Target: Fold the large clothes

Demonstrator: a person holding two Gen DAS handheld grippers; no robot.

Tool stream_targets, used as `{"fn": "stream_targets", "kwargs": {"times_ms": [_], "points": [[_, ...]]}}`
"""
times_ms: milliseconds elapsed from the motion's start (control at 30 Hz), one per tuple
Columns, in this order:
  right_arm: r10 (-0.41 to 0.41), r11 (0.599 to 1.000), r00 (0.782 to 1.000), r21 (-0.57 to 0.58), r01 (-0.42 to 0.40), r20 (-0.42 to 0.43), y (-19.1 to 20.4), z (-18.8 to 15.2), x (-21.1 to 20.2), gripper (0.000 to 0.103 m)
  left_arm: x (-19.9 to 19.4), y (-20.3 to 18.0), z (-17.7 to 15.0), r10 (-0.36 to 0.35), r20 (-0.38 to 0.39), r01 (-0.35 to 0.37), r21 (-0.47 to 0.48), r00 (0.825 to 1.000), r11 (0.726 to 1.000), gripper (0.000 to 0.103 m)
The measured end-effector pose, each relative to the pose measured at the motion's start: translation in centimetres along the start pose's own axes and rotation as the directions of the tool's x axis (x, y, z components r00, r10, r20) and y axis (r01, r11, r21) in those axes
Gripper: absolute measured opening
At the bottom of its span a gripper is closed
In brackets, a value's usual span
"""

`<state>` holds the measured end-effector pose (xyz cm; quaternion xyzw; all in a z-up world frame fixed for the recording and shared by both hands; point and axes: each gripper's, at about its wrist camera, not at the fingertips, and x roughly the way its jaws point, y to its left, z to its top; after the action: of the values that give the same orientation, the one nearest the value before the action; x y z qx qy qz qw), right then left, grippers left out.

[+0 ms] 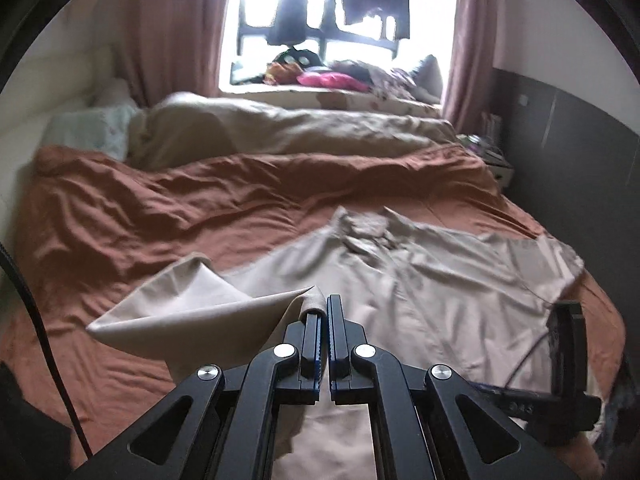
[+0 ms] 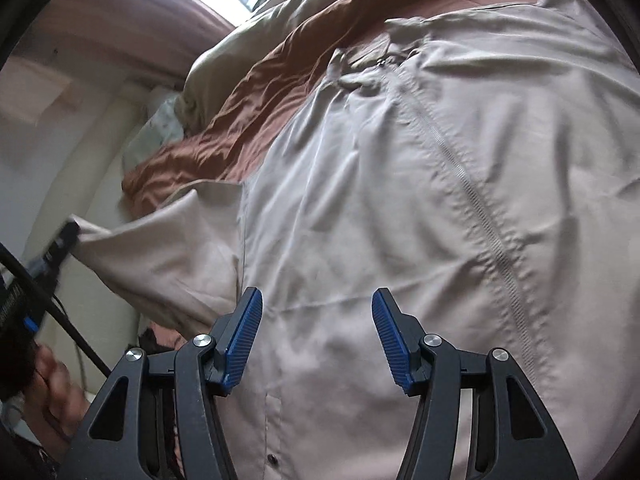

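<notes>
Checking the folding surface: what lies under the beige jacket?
The beige jacket lies spread on a rust-brown duvet, which shows around its edges. Whatever lies beneath the jacket's middle is covered. The left gripper holds its sleeve lifted.

The left gripper pinches a fold of the beige jacket, lifting its sleeve above the rust-brown bedspread. The right gripper shows at right.

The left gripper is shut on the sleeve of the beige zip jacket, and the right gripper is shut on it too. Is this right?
Only partly. The right gripper is open above the beige zip jacket, as the right wrist view shows. The left gripper is shut on its sleeve.
</notes>
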<state>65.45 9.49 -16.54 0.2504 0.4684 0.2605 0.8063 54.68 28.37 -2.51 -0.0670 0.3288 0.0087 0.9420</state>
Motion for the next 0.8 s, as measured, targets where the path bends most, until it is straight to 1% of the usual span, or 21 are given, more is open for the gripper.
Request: {"fn": "stream_targets", "kwargs": {"times_ms": [33,100,167,200,233,300,333,400,433,500,567,633,733,800], "points": [[-0.011,1.0,1.0,0.016,0.011,0.0,-0.4,-0.1,-0.2,0.055,0.9,-0.3,-0.4,-0.033,-0.021,0.032,-0.02,0.999,0.999,0.002],[-0.016,0.999,1.0,0.04,0.016,-0.005,-1.2,0.4,-1.0,0.055,2.5,-0.8,-1.1,-0.074,-0.067,0.07,-0.061,0.995,0.996,0.003],[-0.016,0.998,1.0,0.062,0.016,0.002,-1.6,0.7,-1.5,0.055,4.1,-1.4,-2.1,-0.137,-0.122,0.125,-0.101,0.983,0.987,0.011],[-0.019,0.997,1.0,0.074,0.019,0.009,-1.8,0.8,-1.7,0.055,5.0,-1.9,-2.8,-0.18,-0.154,0.162,-0.125,0.971,0.979,0.026],[-0.025,0.996,1.0,0.083,0.023,0.019,-1.9,0.9,-2.1,0.055,5.1,-2.3,-3.3,-0.204,-0.166,0.182,-0.139,0.965,0.973,0.045],[-0.04,0.995,0.998,0.096,0.035,0.046,-2.4,1.1,-3.0,0.055,5.1,-2.8,-4.3,-0.252,-0.174,0.22,-0.185,0.952,0.958,0.065],[-0.048,0.993,0.997,0.108,0.041,0.062,-2.8,1.1,-3.7,0.055,4.7,-2.9,-4.7,-0.27,-0.169,0.236,-0.198,0.948,0.951,0.068],[-0.05,0.991,0.995,0.128,0.039,0.081,-3.3,0.9,-4.4,0.055,3.7,-2.7,-5.2,-0.296,-0.162,0.257,-0.223,0.941,0.94,0.068],[-0.049,0.991,0.995,0.128,0.038,0.089,-3.4,0.6,-5.0,0.055,3.3,-2.4,-5.3,-0.291,-0.159,0.251,-0.231,0.943,0.94,0.068],[-0.047,0.995,0.994,0.095,0.038,0.094,-2.9,0.2,-5.2,0.055,2.2,-1.6,-5.6,-0.245,-0.152,0.207,-0.231,0.957,0.951,0.068],[-0.042,0.998,0.995,0.04,0.039,0.086,-1.7,-0.4,-4.8,0.055,1.0,-0.1,-6.0,-0.172,-0.153,0.134,-0.23,0.973,0.964,0.068],[-0.029,0.999,0.997,-0.018,0.03,0.075,-0.7,-0.6,-4.3,0.055,-0.1,1.8,-6.6,-0.099,-0.158,0.059,-0.243,0.982,0.968,0.068],[-0.022,0.991,0.998,-0.134,0.03,0.062,1.7,-1.5,-2.7,0.055,-1.5,4.4,-7.8,-0.02,-0.156,-0.025,-0.276,0.988,0.961,0.068],[-0.014,0.978,0.999,-0.207,0.022,0.04,3.2,-2.2,-1.5,0.055,-2.1,6.2,-8.7,0.018,-0.162,-0.067,-0.302,0.987,0.951,0.068]]}}
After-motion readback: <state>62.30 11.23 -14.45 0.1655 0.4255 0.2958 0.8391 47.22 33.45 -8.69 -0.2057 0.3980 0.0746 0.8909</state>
